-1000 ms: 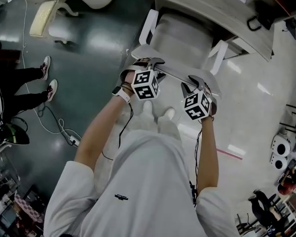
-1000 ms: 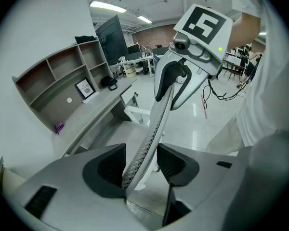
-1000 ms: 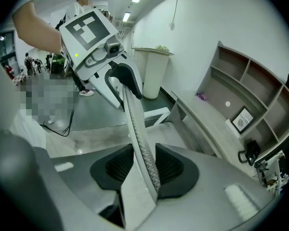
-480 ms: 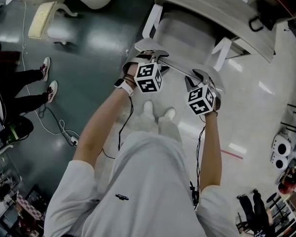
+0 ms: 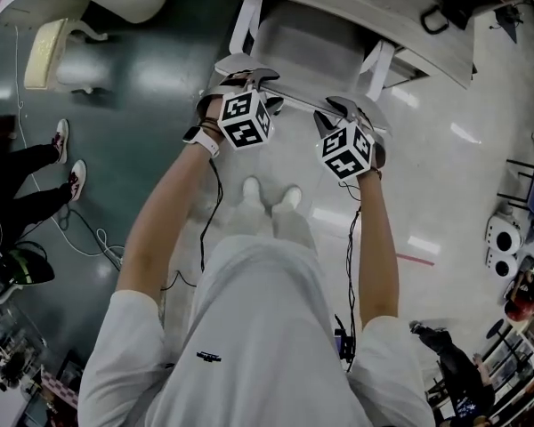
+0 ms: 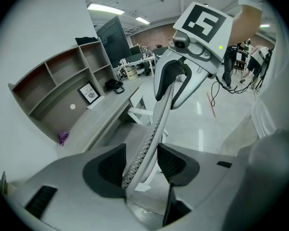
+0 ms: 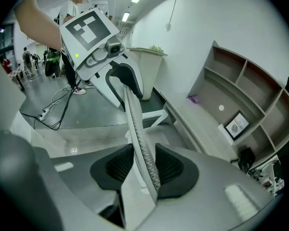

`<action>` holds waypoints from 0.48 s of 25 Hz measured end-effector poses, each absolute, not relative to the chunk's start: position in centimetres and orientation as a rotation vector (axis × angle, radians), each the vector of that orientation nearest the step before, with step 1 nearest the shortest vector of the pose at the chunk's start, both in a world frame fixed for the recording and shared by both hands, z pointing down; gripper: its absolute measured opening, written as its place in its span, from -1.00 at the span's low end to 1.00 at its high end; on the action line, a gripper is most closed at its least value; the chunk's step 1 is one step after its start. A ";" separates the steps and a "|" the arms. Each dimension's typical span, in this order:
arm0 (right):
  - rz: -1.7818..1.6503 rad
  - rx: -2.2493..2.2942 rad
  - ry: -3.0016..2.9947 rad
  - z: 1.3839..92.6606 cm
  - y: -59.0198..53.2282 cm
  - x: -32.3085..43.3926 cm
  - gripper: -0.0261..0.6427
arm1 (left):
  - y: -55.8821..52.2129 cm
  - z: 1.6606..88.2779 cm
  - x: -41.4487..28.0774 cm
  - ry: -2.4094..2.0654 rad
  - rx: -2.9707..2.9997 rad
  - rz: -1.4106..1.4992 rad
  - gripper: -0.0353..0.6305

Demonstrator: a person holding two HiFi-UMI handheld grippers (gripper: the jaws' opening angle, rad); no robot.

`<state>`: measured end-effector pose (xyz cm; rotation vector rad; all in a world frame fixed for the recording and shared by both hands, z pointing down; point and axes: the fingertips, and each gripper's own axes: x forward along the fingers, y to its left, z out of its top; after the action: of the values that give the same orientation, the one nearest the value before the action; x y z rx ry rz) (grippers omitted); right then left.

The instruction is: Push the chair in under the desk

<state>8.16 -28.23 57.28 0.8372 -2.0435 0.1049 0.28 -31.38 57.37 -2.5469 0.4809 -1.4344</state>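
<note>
Now the chair (image 7: 133, 114) sits pinched inside right hand-held gripper (image 7: 144, 166)

Chair (image 5: 307, 47) is straight ahead of the person, seat partly under the desk (image 5: 356, 3), which runs across the top of the head view. Backrest (image 5: 295, 105) is on the near side. Left gripper (image 5: 260, 80) is at the left end of the backrest's top edge, right gripper (image 5: 343, 108) at the right end, with the edge between each pair of jaws, pads touching it. 2 armrests (image 5: 243, 20) flank the seat. Shelf unit (image 6: 62, 83) stands at the desk's far side, framed picture (image 6: 88, 93) in its lowest bay. 2nd chair (image 5: 89, 16) is far left, a bystander's 2 shoes (image 5: 67, 154) below it, a cable (image 5: 93, 229) on the floor beside them.
</note>
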 end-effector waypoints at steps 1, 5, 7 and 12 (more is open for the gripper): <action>0.103 0.836 -2.043 57.3 -28.7 8.4 -0.47 | -31.8 57.4 0.5 0.483 -2.546 -1.433 -0.28; 0.085 0.833 -2.040 57.2 -30.2 9.2 -0.47 | -33.3 57.3 1.3 0.484 -2.547 -1.431 -0.28; 0.066 0.834 -2.041 57.1 -31.0 9.5 -0.47 | -34.0 57.3 1.6 0.491 -2.546 -1.435 -0.28; 0.032 0.839 -2.042 57.1 -33.1 10.6 -0.47 | -36.0 57.2 2.6 0.501 -2.542 -1.437 -0.28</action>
<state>10.60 -33.07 57.13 0.8389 -2.0416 0.0316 2.63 -36.00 57.23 -2.5415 0.5006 -1.4366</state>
